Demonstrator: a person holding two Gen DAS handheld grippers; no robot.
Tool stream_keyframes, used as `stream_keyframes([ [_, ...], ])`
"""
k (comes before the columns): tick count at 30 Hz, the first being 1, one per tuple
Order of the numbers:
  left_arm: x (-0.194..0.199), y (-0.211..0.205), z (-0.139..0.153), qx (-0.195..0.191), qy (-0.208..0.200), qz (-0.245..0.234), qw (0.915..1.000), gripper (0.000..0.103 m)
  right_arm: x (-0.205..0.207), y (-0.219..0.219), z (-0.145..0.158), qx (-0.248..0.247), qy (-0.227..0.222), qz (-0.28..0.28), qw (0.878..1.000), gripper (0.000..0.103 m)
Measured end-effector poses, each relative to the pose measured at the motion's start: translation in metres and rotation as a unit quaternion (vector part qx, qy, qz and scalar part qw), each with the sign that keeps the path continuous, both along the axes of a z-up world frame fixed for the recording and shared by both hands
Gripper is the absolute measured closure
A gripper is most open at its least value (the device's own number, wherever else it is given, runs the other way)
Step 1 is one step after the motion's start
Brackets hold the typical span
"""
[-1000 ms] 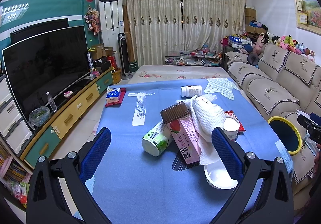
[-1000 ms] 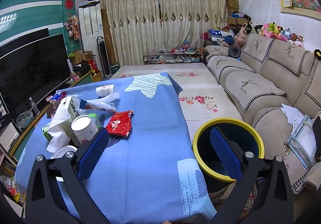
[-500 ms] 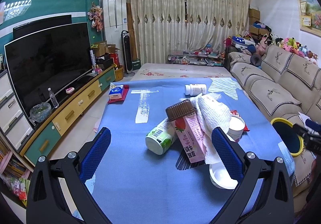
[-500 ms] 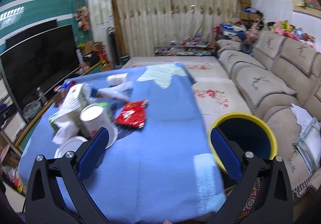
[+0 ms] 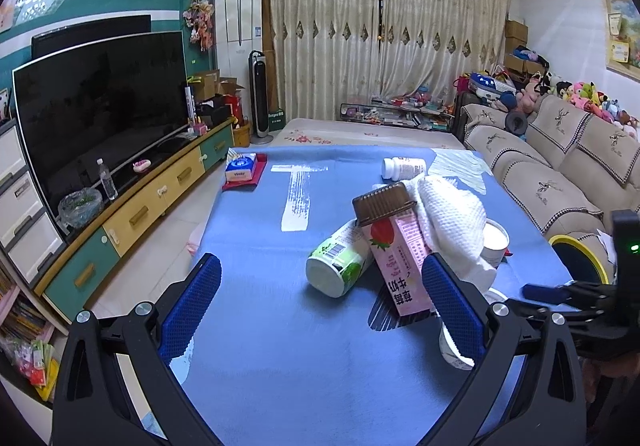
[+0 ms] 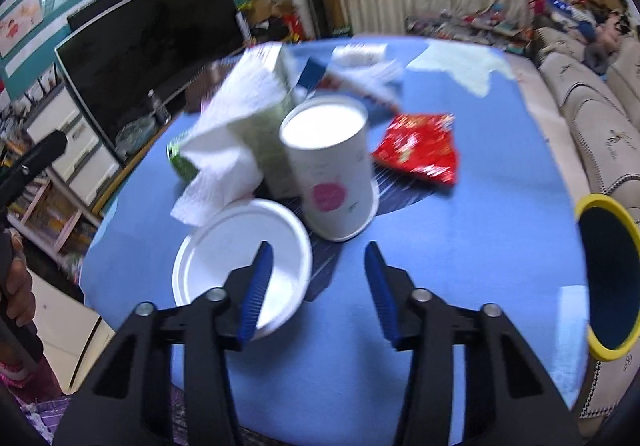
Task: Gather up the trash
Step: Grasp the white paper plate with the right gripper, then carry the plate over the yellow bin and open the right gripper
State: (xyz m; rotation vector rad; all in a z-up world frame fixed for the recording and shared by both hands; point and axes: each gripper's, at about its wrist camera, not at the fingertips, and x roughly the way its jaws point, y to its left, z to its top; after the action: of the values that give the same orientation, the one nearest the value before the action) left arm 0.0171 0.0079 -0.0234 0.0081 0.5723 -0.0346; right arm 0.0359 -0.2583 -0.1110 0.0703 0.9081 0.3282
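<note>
Trash lies piled on the blue-covered table (image 5: 280,346): a pink strawberry milk carton (image 5: 396,262), a green-white cup on its side (image 5: 340,266), a white paper towel (image 5: 448,222), a white pill bottle (image 5: 404,168). My left gripper (image 5: 320,310) is open and empty, hovering just short of the pile. In the right wrist view a white paper cup (image 6: 330,166) stands by a white paper plate (image 6: 240,262) and a red snack wrapper (image 6: 420,150). My right gripper (image 6: 318,286) is open and empty, close in front of the cup, partly narrowed. The yellow-rimmed bin (image 6: 604,274) is at the right.
A tissue box on a red cloth (image 5: 242,170) lies at the table's far left. A TV (image 5: 100,114) and a cabinet run along the left. A sofa (image 5: 560,166) stands to the right, beside the bin (image 5: 576,258). The right gripper shows at the left wrist view's right edge (image 5: 600,294).
My right gripper has swung left from the bin toward the paper cup and moved closer, and its fingers have narrowed. My left gripper has drifted slightly and stays open.
</note>
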Motion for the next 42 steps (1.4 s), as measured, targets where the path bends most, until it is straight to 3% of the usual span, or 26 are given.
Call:
stream_keyframes([
  [3,0.002,0.002,-0.006,-0.002,0.003,-0.002,1.0000,0.004,0.009,0.012,-0.009,-0.009,0.018,0.003,1.000,0.068],
  [7,0.006,0.004,-0.011,-0.006,0.008,-0.003,0.9999,0.004,0.013,0.018,-0.016,-0.011,0.028,0.004,1.000,0.093],
  [19,0.007,0.003,-0.015,-0.010,0.006,-0.010,0.9999,0.004,-0.003,-0.019,-0.010,-0.019,0.013,-0.024,0.999,0.096],
  [25,0.006,-0.009,-0.012,-0.008,0.005,-0.027,0.9996,0.004,-0.019,-0.077,0.009,-0.007,-0.018,-0.094,0.995,0.096],
  [32,0.013,-0.038,-0.008,0.004,0.002,-0.062,0.9981,0.004,-0.024,-0.188,0.022,-0.011,-0.050,-0.240,0.969,0.096],
  [37,0.028,-0.056,-0.011,0.001,0.017,-0.076,0.9970,0.004,-0.013,-0.270,-0.003,-0.034,-0.019,-0.344,0.938,0.095],
  [42,0.039,-0.075,-0.016,0.007,0.026,-0.089,0.9957,0.004,0.008,-0.310,-0.043,-0.046,0.032,-0.378,0.924,0.095],
])
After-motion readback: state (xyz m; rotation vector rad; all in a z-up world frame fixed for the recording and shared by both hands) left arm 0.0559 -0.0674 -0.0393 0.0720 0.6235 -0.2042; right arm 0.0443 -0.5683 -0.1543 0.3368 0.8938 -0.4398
